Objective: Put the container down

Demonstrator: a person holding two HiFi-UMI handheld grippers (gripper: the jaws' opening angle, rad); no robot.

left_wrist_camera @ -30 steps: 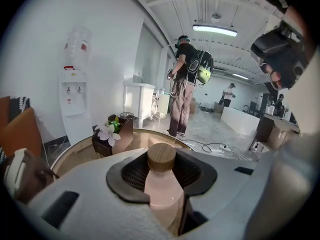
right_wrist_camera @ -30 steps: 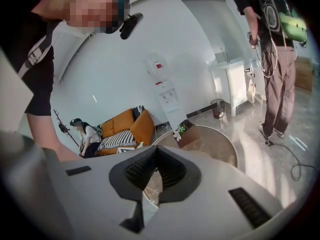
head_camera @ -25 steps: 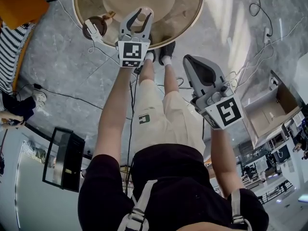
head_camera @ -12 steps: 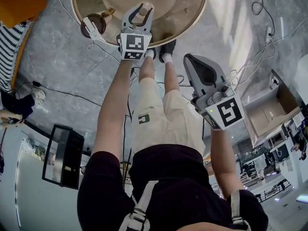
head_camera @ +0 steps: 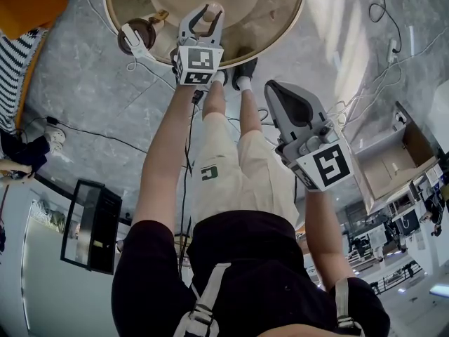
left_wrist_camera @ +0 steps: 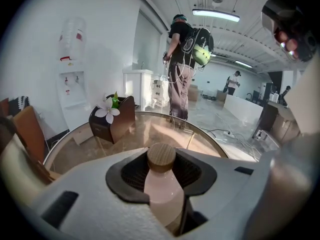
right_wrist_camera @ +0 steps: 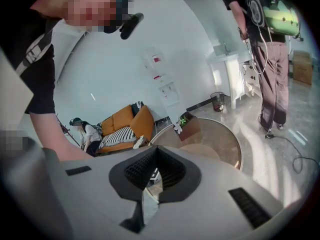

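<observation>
The container is a pale pink bottle [left_wrist_camera: 162,191] with a round wooden cap. It stands upright between the dark pads of my left gripper [left_wrist_camera: 161,165], which is shut on it. In the head view my left gripper [head_camera: 205,12] hangs over the near rim of a round glass table [head_camera: 280,34] with the bottle [head_camera: 210,18] in its jaws. My right gripper [head_camera: 275,88] is held lower right, off the table and over the floor. Its jaws are shut with nothing between them, and the right gripper view [right_wrist_camera: 156,153] shows the same.
A brown box with a white flower [left_wrist_camera: 112,118] stands at the table's far left, at the rim [head_camera: 137,37] in the head view. A person [left_wrist_camera: 181,69] stands beyond the table. Cables cross the floor. A black-framed glass case [head_camera: 91,230] and a cardboard box [head_camera: 393,161] flank me.
My left gripper has sunk toward the table with the bottle, sliding a little up the picture. The right gripper has hardly moved.
</observation>
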